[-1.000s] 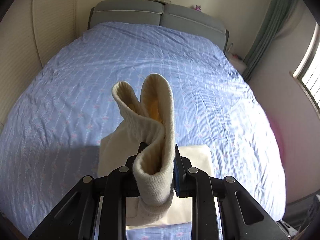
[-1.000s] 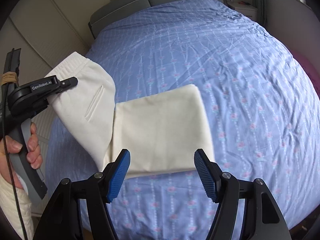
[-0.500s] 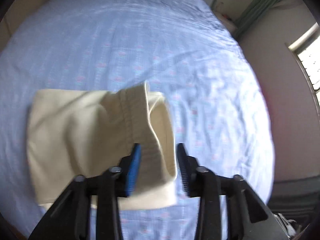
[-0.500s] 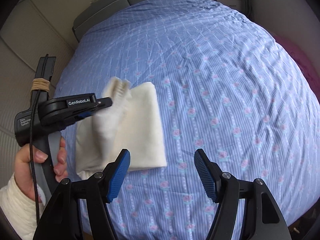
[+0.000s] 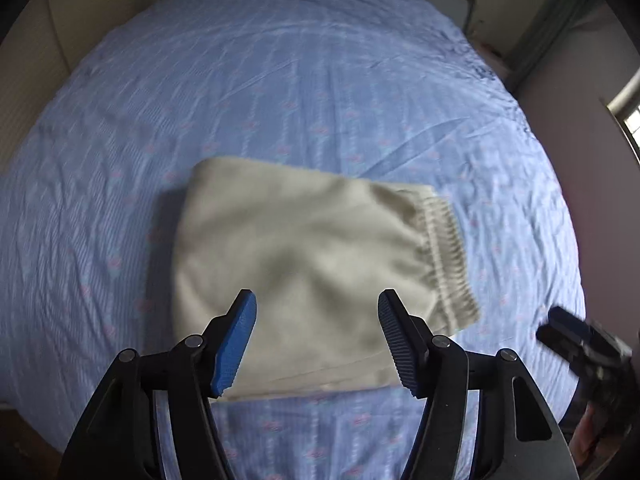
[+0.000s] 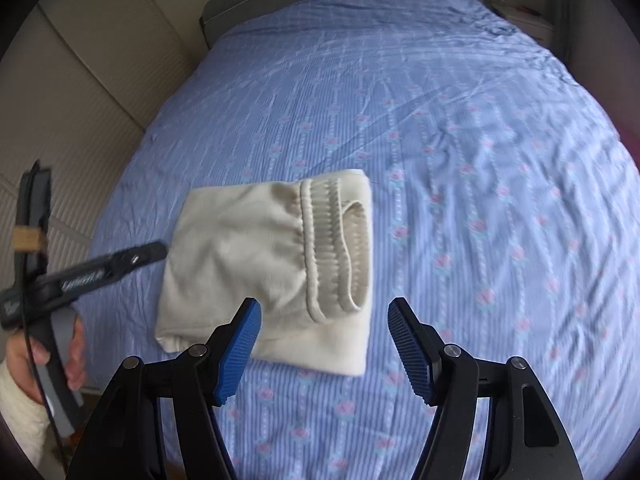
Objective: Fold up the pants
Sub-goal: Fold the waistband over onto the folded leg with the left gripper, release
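Both of your grippers are spread wide with nothing between the blue pads. Your left gripper (image 5: 316,336) sits at the bottom centre of its view, above the near edge of the cream pants (image 5: 304,276), which lie folded in a compact stack on the blue flowered bedsheet (image 5: 320,92), ribbed waistband (image 5: 446,256) toward the right of the frame. From the right wrist view, your right gripper (image 6: 324,344) hangs over the lower right part of the stack, and the waistband (image 6: 334,248) loops open on top. Your left gripper's tip reaches in from the left, just beside the stack's left edge.
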{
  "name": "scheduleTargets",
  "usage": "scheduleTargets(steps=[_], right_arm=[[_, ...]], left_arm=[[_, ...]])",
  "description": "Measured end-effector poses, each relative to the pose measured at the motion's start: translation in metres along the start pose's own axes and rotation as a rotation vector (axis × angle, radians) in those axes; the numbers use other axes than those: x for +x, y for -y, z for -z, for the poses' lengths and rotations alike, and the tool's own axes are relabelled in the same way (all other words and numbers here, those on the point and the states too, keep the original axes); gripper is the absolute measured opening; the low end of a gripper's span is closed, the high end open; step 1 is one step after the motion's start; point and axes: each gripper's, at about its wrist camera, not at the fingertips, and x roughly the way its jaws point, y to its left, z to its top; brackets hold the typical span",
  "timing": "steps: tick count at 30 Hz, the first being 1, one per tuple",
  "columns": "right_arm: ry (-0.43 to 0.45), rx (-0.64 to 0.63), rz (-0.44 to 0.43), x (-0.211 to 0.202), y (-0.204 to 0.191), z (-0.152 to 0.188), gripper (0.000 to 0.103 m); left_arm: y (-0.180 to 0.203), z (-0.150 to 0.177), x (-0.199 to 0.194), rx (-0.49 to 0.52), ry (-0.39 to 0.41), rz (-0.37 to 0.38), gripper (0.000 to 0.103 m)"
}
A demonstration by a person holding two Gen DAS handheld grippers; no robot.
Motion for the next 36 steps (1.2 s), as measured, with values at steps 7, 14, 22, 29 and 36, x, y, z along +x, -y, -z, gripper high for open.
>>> scheduleTargets(steps=[7, 14, 22, 29, 36], right_arm=[[-0.068, 0.035, -0.010, 0.068, 0.017, -0.043, 0.050], [-0.151, 0.075, -0.007, 0.114, 0.024, -0.053, 0.043], [-0.135, 0.133, -0.078, 0.108, 0.023, -0.044, 0.009], [-0.116, 0.129, -0.035, 0.082, 0.025, -0.025, 0.008], [-0.187, 0.288, 0.047, 0.110, 0.061, -0.013, 0.009]], left_arm=[[-0.023, 0.011, 0.031, 0.003, -0.071, -0.067, 0.065], [-0.021, 0.003, 0.052, 0.018, -0.099, -0.056, 0.067], [-0.020, 0.002, 0.057, 0.019, -0.118, -0.034, 0.067], [-0.013, 0.006, 0.054, 0.030, -0.119, -0.017, 0.067], [-0.005, 0.011, 0.047, 0.066, -0.108, -0.014, 0.069]])
